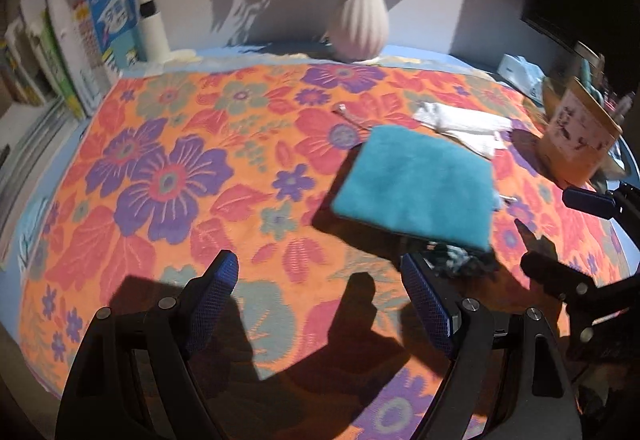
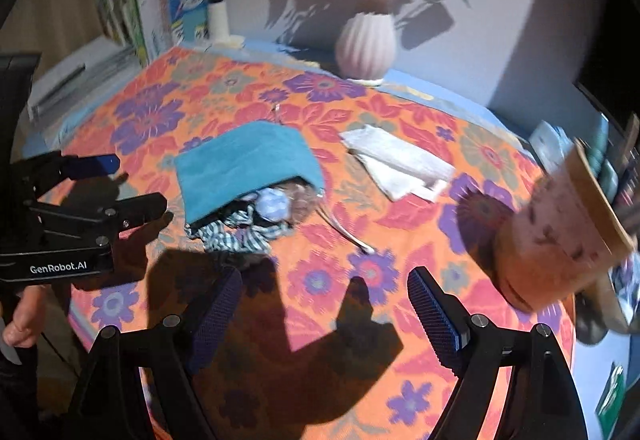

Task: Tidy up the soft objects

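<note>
A teal fuzzy pouch (image 2: 248, 168) lies on the floral tablecloth (image 2: 320, 280), its open mouth facing me with striped and patterned soft items (image 2: 248, 228) spilling out. It also shows in the left wrist view (image 1: 416, 192). A folded white cloth (image 2: 400, 164) lies to its right, and shows in the left wrist view (image 1: 464, 124) too. My left gripper (image 1: 320, 296) is open and empty, left of the pouch. My right gripper (image 2: 324, 312) is open and empty, in front of the pouch. The left gripper also shows at the left of the right wrist view (image 2: 128, 184).
A ribbed pink vase (image 2: 366, 44) with flowers stands at the table's back. An orange patterned container (image 2: 560, 240) stands at the right. Books (image 1: 76, 52) and a white tube stand at the back left. A loose cord (image 2: 344, 232) lies by the pouch.
</note>
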### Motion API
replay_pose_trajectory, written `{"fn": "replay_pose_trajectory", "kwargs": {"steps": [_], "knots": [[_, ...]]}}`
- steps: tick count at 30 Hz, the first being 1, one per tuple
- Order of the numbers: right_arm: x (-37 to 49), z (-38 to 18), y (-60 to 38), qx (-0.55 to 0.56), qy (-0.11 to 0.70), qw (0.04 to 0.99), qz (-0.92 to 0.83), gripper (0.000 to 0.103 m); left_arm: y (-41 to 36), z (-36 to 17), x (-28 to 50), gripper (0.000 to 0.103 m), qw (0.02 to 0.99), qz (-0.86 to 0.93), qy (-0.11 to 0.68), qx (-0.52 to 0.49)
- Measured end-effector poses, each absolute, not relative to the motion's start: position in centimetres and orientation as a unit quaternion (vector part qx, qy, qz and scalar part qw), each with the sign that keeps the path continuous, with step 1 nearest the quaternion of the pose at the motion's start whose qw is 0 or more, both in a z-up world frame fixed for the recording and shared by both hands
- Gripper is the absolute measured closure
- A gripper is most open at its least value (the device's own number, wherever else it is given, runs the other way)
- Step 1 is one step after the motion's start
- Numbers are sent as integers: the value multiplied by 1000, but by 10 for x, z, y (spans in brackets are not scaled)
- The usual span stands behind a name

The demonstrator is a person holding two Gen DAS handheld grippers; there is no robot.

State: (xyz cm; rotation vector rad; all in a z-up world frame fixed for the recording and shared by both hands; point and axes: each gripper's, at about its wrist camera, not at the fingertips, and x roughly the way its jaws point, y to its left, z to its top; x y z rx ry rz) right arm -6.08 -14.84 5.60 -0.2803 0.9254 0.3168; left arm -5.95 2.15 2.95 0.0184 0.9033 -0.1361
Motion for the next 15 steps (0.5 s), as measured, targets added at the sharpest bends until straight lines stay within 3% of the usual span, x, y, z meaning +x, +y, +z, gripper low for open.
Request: {"fn": "replay_pose_trajectory", "kwargs": {"steps": [8, 15], "knots": [[-38, 54, -96, -200, 414, 874, 159, 19, 46, 18, -49, 21, 893, -49, 446, -28], [7, 73, -100, -96, 411, 891, 166, 19, 49, 20, -44, 21, 892, -56, 448, -27]]}}
